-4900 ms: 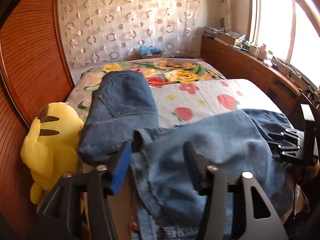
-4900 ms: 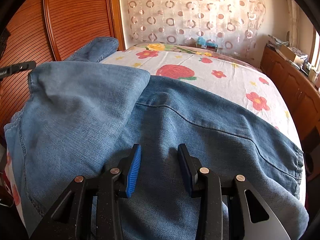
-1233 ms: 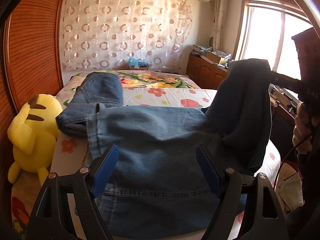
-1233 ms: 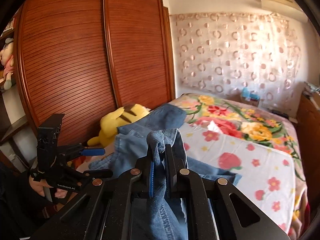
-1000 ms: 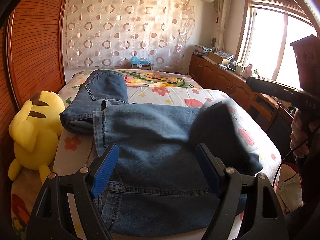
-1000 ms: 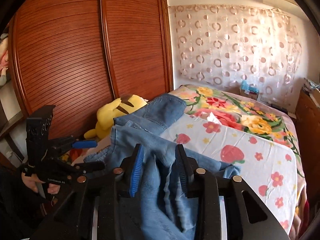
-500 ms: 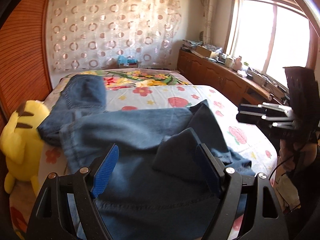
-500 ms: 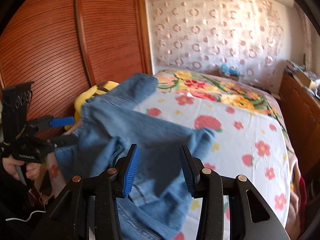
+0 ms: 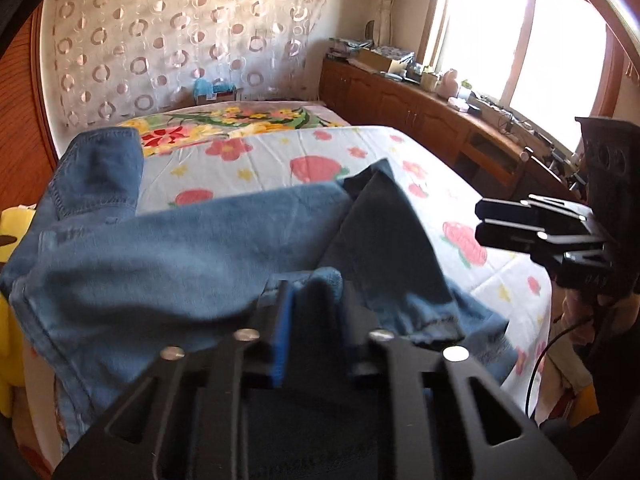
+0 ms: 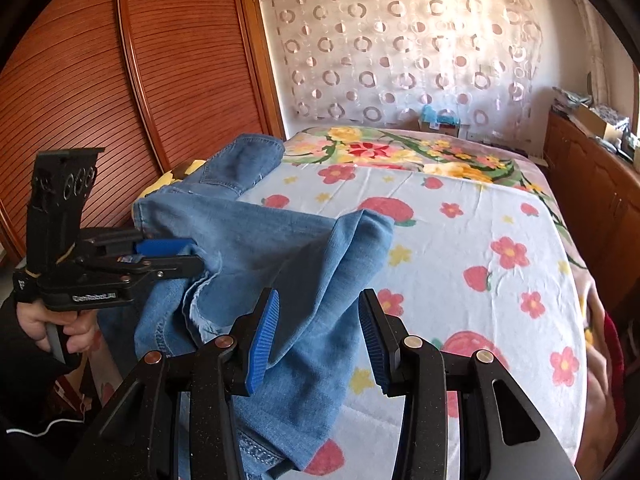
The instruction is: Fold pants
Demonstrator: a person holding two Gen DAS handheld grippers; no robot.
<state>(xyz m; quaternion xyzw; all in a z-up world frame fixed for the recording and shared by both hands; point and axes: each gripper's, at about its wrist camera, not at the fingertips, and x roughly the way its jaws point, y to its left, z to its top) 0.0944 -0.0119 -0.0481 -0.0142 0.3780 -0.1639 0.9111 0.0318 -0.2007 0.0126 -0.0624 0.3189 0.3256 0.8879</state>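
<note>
1 pair of jeans (image 10: 256,248) on the bed (image 10: 460,248): left gripper (image 9: 310,304) closing on its fabric, right gripper (image 10: 318,336) apart, empty.

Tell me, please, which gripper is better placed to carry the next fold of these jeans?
Left, I would judge. The left gripper is closing with a bunch of the jeans between its fingers, near the hem. The right gripper stands open above the cloth, gripping nothing, so it would first have to take hold.

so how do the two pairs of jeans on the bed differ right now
The lighter jeans lie crumpled near the bed's foot, with the left gripper closing on their edge; the darker jeans sit folded and untouched farther up the bed. Both are blue denim lying on the floral bedspread.
</note>
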